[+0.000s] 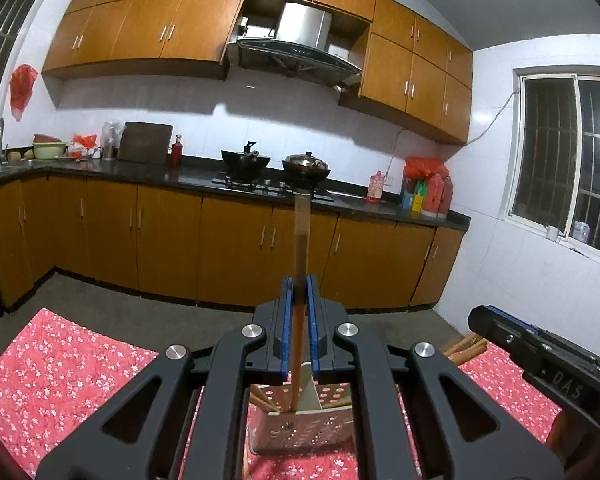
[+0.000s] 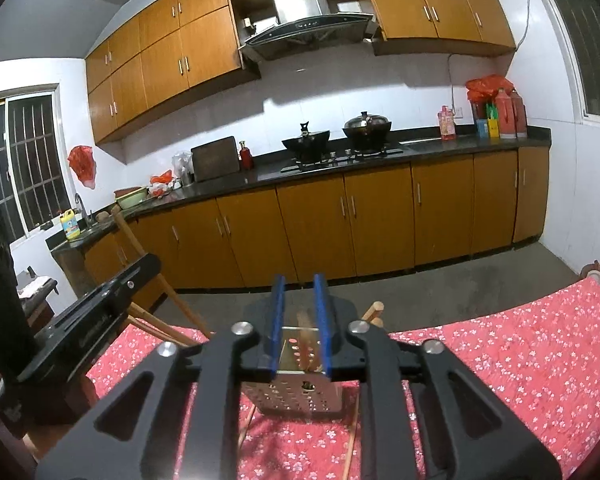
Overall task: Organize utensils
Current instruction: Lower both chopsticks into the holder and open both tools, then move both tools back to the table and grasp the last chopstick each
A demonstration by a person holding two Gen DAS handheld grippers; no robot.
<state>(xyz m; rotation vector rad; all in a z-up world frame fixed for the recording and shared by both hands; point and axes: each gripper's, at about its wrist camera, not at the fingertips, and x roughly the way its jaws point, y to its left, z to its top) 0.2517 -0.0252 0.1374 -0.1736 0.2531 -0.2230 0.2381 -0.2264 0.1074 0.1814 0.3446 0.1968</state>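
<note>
Left tongs (image 1: pixel 299 292) clamped on a chopstick (image 1: pixel 301 240); right tongs (image 2: pixel 299 300) apart above perforated holder (image 2: pixel 300 394).

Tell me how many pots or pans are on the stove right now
2. A black wok sits on the left burner, and a lidded pan sits on the right burner of the stove. Nothing else on the stove shows, and no part of it is hidden.

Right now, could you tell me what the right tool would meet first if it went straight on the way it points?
Probably the perforated metal holder, which sits just past the right tool; depth is hard to judge.
</note>
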